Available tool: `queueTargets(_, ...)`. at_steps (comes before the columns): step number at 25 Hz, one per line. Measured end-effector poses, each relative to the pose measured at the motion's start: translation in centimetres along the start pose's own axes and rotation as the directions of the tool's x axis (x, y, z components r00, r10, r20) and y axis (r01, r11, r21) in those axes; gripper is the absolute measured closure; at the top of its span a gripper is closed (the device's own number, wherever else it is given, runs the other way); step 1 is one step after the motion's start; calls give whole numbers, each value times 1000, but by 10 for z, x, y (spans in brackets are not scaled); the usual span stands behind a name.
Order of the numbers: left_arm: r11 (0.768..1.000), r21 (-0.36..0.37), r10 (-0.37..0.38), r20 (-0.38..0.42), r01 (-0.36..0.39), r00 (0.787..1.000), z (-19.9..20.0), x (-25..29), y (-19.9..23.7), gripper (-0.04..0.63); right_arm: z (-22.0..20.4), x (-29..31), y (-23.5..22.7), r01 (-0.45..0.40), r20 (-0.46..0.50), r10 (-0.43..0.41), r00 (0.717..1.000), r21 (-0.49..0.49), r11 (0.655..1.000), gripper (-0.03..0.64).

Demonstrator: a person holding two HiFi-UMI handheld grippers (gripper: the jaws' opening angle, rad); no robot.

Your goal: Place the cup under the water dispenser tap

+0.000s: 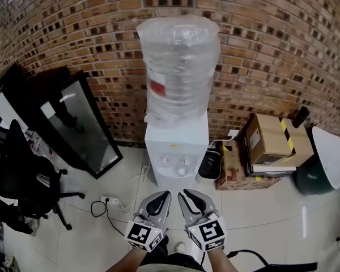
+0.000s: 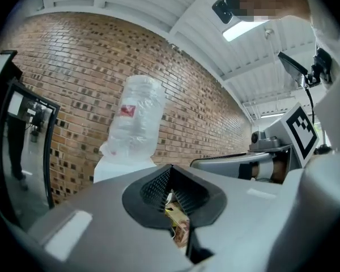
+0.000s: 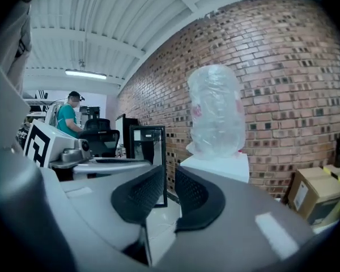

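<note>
**Grippers side by side before the dispenser, nothing held**

Low in the centre of the head view, the left gripper (image 1: 160, 199) and the right gripper (image 1: 188, 199) are held close together, both aimed at the white water dispenser (image 1: 175, 146) in mid-frame. In its own view the left gripper (image 2: 169, 171) has its fingers pressed together at the tips, with only distant clutter showing through the notch below them. The right gripper (image 3: 169, 183) keeps its fingers a narrow slit apart, with only floor behind.

The cup cannot be made out for sure. A small pale round shape (image 1: 183, 168) sits in the dispenser's tap recess, too small to read.

A clear bottle (image 1: 180, 67) tops the dispenser, which stands against the brick wall (image 1: 272, 38). Just right of its base is a black bin (image 1: 211, 164), then a cardboard box (image 1: 272, 140). At left a dark glass panel (image 1: 82, 123) leans on the wall, with an office chair (image 1: 22, 177) at the frame's left edge. A power strip (image 1: 110, 200) and its cable lie on the floor (image 1: 260, 208) to the lower left of the dispenser.
</note>
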State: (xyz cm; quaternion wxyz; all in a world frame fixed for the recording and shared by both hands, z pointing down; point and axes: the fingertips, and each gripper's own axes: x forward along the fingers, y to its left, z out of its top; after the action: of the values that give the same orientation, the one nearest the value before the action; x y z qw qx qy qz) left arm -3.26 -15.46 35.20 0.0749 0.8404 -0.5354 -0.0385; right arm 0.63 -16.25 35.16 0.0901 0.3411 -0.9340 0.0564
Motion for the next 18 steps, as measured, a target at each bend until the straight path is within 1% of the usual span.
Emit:
queueTargets(5,1000,0,-19,24,19,1000,31,-16,-27,612,19,-42,12,1,30,0,1000,-41,999,578)
queueTargets(9,1000,7,-27,22,27,999,41,-27,-49,612,24,-62,16,-4,53,5,999,-21,1000,596)
queueTargets(12,1000,29,-12,5,12,1000,40,-39,-58,612,24,-72,18,2,39,-1,999,-6,1000,609)
queueTargets(18,1000,19,25,2,-25,1000,43,-63,-59,611,16,-92,34,-25,24,25,999,0,1000,611)
